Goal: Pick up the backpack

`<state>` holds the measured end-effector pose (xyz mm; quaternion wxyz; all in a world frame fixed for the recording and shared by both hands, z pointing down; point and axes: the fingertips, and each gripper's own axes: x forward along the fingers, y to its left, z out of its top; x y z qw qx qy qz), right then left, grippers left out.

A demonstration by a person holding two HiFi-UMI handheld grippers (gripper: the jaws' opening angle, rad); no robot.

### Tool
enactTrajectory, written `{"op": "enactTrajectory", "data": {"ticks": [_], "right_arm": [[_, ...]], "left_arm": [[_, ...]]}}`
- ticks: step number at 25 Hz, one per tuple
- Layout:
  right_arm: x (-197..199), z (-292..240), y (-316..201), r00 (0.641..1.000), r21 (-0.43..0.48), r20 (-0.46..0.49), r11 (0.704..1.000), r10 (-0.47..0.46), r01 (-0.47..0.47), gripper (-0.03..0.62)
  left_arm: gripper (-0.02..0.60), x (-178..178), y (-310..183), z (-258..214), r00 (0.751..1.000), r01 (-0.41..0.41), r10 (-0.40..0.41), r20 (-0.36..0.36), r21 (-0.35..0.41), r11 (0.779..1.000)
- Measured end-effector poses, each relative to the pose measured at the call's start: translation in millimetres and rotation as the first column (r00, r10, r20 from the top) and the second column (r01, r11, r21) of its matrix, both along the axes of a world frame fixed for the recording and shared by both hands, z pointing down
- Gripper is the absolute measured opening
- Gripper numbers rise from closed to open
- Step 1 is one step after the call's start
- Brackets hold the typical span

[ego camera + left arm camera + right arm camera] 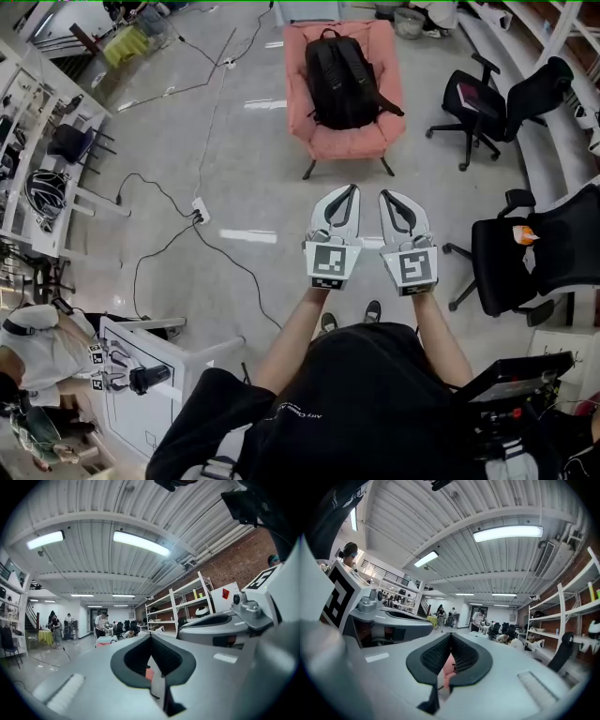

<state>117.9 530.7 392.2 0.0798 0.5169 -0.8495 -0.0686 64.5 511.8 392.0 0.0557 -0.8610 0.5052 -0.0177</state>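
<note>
A black backpack (340, 80) lies on a pink armchair (389, 103); both white tools bear black-and-white square markers.

one backpack (341, 80), one pink armchair (345, 141), two office chairs (480, 105) (514, 262), two tools (349, 190) (386, 195)

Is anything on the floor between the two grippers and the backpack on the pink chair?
Nothing visible: only bare floor from the left gripper and right gripper to the backpack on the pink chair; cables lie further left.

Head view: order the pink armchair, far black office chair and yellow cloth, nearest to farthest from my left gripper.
1. pink armchair, straight ahead of the left gripper.
2. black office chair, farther ahead, right.
3. yellow cloth, far upper left.
</note>
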Motion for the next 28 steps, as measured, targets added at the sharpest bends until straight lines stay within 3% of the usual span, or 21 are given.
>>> {"op": "enactTrajectory", "data": {"ticks": [6, 17, 22, 28], "right_arm": [[19, 2, -6, 1.000, -0.008, 0.013, 1.000, -0.009, 0.009, 0.012], [63, 16, -8, 0.997, -0.033, 0.061, 0.999, -0.039, 0.041, 0.012], [59, 24, -14, 0.998, -0.058, 0.053, 0.997, -0.042, 0.045, 0.012], [32, 27, -23, 0.997, -0.049, 0.004, 0.996, -0.072, 0.072, 0.012]], "left_arm": [[0.002, 17, -6, -6, 0.997, 0.037, -0.037, 0.074, 0.004, 0.999], [0.002, 64, 0, 13, 0.996, 0.040, -0.040, 0.085, 0.004, 0.999], [0.002, 58, 0, 16, 0.995, 0.048, -0.047, 0.085, -0.008, 0.999], [0.002, 29, -13, 28, 0.998, 0.058, -0.056, 0.025, -0.066, 0.996]]}}
